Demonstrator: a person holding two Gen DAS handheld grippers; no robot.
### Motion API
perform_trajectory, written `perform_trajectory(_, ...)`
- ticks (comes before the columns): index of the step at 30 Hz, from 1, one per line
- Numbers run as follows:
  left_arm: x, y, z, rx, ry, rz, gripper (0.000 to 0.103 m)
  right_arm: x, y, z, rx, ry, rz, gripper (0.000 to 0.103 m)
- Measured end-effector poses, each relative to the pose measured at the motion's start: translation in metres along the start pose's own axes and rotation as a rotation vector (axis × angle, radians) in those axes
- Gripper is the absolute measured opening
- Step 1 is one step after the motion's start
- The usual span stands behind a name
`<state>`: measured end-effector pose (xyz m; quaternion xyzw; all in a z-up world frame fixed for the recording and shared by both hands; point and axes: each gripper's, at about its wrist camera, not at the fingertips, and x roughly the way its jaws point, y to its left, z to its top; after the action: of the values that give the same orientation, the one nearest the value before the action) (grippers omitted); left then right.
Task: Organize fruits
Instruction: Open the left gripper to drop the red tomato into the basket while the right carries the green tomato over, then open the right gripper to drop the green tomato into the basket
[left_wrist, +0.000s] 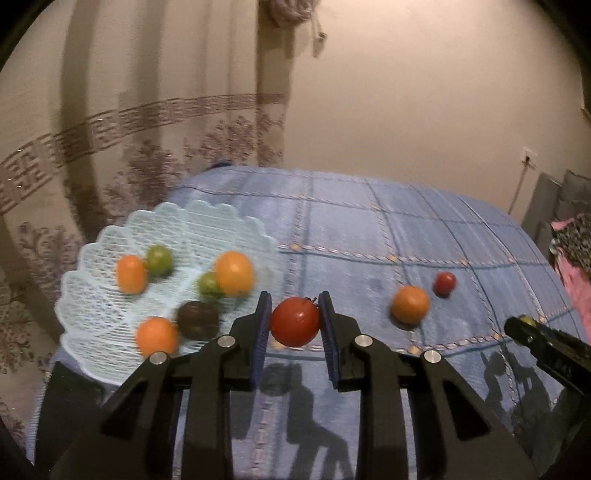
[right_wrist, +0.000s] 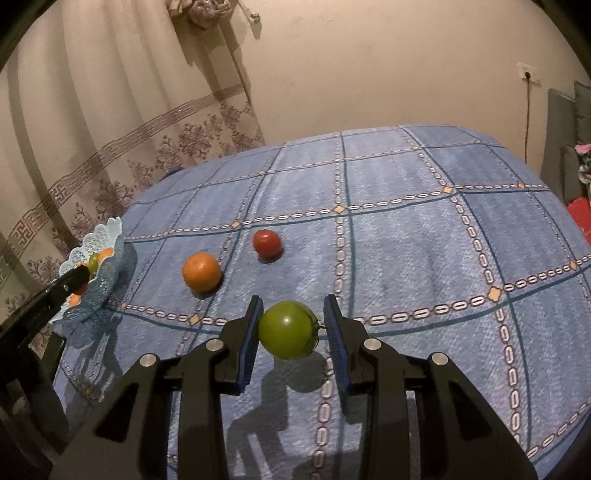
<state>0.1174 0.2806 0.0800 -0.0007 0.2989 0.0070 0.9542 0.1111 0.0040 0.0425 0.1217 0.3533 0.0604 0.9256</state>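
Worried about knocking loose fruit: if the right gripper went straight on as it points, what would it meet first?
Probably nothing: the right gripper holds a green tomato, with bare blue cloth ahead. The orange and red tomato sit left; depth is unclear.

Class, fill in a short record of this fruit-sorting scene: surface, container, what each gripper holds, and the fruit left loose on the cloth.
surface: blue checked tablecloth
container: pale blue plastic lattice basket at the cloth's left edge, holding orange, green and one dark fruit
left gripper: shut on red tomato, close beside the basket
right gripper: shut on green tomato, above the cloth
loose fruit: one orange and one small red tomato, side by side, apart
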Motion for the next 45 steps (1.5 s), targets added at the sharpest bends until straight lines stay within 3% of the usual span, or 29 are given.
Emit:
perform_trajectory(9, 0.0, 0.059, 0.008, -0.048, -0.009, 0.091, 0.027, 0.003, 0.032, 0.007, -0.025, 0.021, 0.045, 0.034)
perform_trajectory(21, 0.01, 0.109, 0.006, -0.178, 0.028, 0.125, 0.028, 0.013, 0.118, 0.031, -0.126, 0.021, 0.149, 0.034)
perform_trajectory(23, 0.008, 0.117, 0.005, -0.206, 0.024, 0.131, 0.037, 0.016, 0.132, 0.033, -0.139, 0.023, 0.17, 0.034)
perform_trajectory(28, 0.0, 0.128, 0.007, -0.244, 0.001, 0.132, 0.045, 0.026, 0.169, 0.035, -0.174, 0.043, 0.214, 0.034)
perform_trajectory(30, 0.0, 0.131, 0.006, -0.261, 0.003, 0.127, 0.058, 0.03, 0.184, 0.036, -0.19, 0.053, 0.233, 0.034)
perform_trajectory(32, -0.001, 0.137, 0.006, -0.297, 0.006, 0.121, 0.078, 0.034, 0.195, 0.037, -0.202, 0.06, 0.248, 0.034)
perform_trajectory(35, 0.0, 0.143, 0.006, -0.336, 0.011, 0.119, 0.083, 0.04, 0.211, 0.039, -0.217, 0.066, 0.268, 0.034)
perform_trajectory(45, -0.004, 0.15, 0.007, -0.352, -0.024, 0.164, 0.087, 0.058, 0.245, 0.039, -0.255, 0.1, 0.296, 0.034)
